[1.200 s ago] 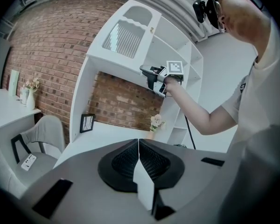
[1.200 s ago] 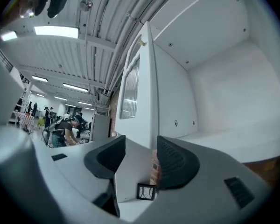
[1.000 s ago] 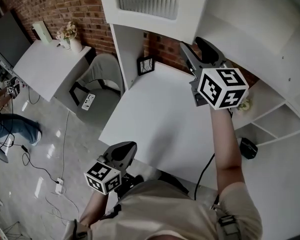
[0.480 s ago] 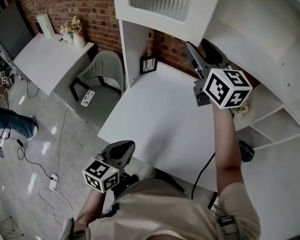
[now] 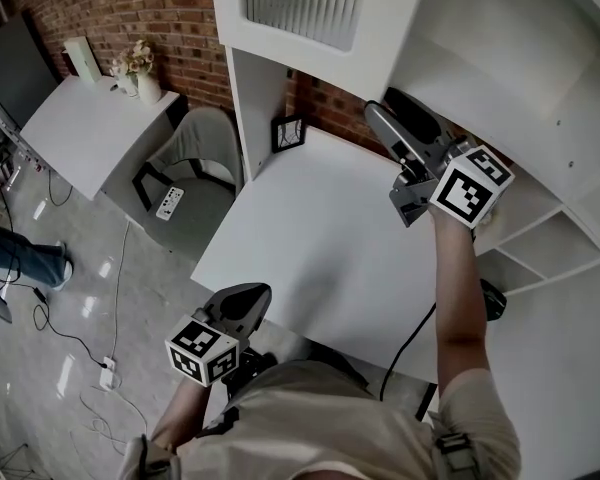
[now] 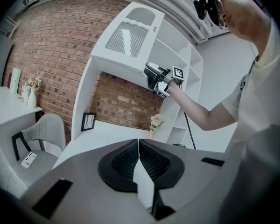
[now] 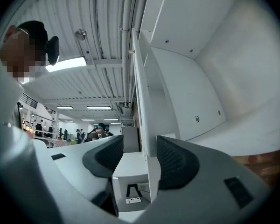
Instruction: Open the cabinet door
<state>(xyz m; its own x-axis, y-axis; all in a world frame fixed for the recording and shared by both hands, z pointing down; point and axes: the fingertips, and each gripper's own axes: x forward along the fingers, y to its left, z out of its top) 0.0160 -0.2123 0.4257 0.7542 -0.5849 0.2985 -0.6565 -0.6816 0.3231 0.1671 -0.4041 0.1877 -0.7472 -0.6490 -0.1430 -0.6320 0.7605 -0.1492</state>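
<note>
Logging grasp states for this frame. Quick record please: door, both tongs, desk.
door: swung out, cabinet interior exposed
right tongs: raised at the door's free edge, open; the edge stands between them, not pinched
left tongs: shut, nothing between them, held low near the person's waist
desk: white, mostly bare; picture frame at the back, flowers by the shelves
contact: left tongs touch nothing
</note>
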